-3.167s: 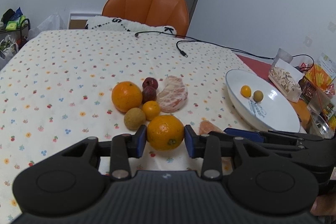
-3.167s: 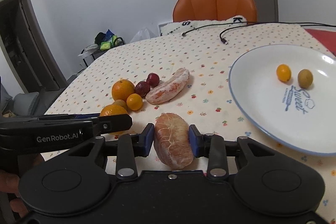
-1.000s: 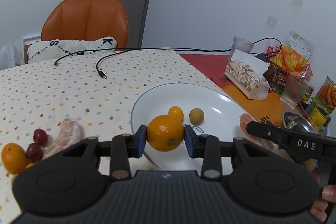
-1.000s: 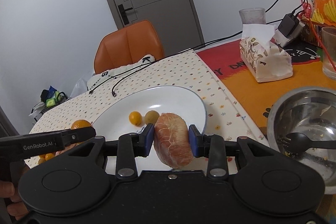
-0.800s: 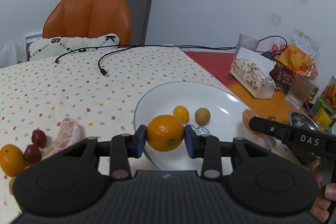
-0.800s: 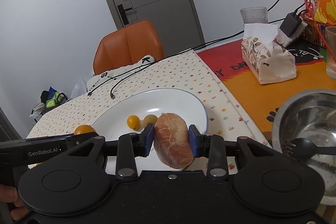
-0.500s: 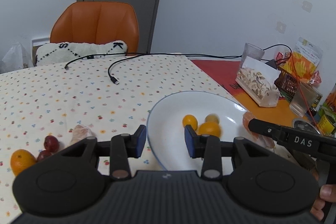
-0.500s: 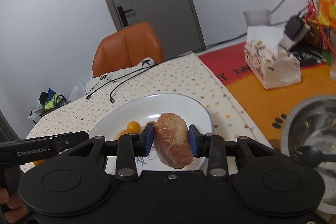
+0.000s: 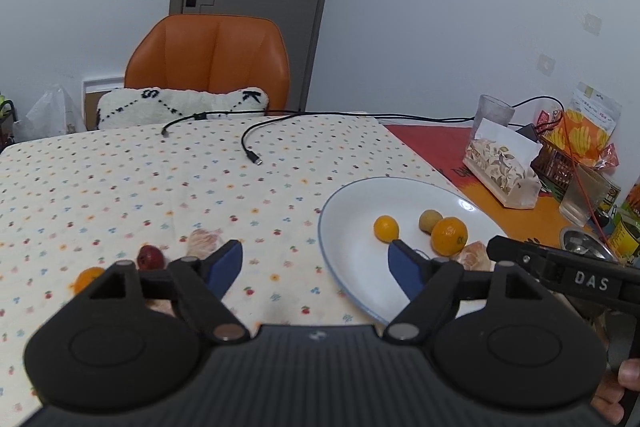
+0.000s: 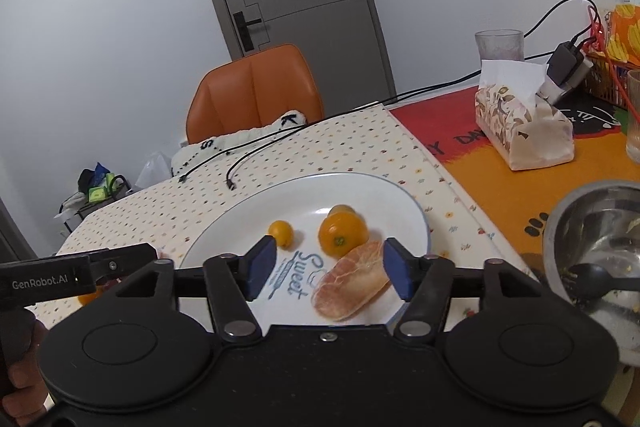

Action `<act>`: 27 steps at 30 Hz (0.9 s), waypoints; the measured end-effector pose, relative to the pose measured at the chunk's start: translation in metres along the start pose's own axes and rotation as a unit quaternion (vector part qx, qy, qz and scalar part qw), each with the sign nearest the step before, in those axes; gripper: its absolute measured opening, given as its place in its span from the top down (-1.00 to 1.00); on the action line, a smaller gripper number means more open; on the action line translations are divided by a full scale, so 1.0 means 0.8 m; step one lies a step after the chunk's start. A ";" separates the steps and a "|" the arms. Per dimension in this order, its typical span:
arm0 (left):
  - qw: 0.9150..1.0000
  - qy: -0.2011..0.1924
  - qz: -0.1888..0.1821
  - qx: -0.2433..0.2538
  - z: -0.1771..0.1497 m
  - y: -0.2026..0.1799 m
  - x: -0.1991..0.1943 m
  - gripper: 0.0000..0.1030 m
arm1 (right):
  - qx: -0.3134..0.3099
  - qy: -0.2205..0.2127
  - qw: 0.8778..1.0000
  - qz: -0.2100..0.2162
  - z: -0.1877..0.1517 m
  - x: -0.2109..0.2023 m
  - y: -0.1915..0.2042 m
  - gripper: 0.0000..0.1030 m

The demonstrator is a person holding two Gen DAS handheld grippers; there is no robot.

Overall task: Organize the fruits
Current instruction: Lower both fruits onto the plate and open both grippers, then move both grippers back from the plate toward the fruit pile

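In the left wrist view my left gripper hangs over the near left rim of the white plate, its jaws opening with nothing between them. On the plate lie a big orange, a kumquat, a brown longan and a peeled pomelo piece. In the right wrist view my right gripper is over the plate, jaws opening. The pomelo piece lies loose on the plate below them, beside the orange and kumquat.
On the flowered cloth to the left lie a red date, another pomelo piece and an orange. A steel bowl with a spoon, a tissue box and a glass stand right of the plate. Cables cross the far cloth.
The left gripper let go of the orange, which now rests on the plate, and its jaws spread wide. The right gripper released the pomelo piece onto the plate and opened.
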State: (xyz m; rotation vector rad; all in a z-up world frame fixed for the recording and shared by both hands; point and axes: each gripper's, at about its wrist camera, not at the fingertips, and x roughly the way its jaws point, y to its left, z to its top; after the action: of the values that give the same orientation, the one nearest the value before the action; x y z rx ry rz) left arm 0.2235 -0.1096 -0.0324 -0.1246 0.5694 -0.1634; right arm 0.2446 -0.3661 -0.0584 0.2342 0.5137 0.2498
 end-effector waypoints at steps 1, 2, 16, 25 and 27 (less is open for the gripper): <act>1.000 0.000 0.003 -0.001 0.000 0.002 -0.003 -0.56 | -0.002 -0.001 1.000 -0.001 -0.001 -0.002 0.002 -0.32; 1.000 0.000 0.006 -0.003 -0.001 0.003 -0.006 -0.60 | -0.003 -0.002 1.000 -0.001 -0.003 -0.005 0.003 -0.39; 1.000 -0.004 -0.007 -0.017 -0.007 0.022 -0.048 -0.77 | -0.015 -0.023 1.000 0.001 -0.014 -0.030 0.026 -1.00; 1.000 -0.010 -0.002 -0.019 -0.007 0.033 -0.071 -0.77 | -0.014 -0.022 1.000 0.017 -0.016 -0.039 0.039 -1.00; 1.000 -0.013 0.001 -0.016 -0.008 0.034 -0.075 -0.77 | -0.018 -0.021 0.999 0.021 -0.017 -0.040 0.044 -1.00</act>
State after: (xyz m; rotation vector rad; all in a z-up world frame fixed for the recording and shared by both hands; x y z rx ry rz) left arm 0.1733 -0.0718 -0.0105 -0.1569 0.5458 -0.1497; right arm 0.2046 -0.3404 -0.0456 0.2153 0.4619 0.2946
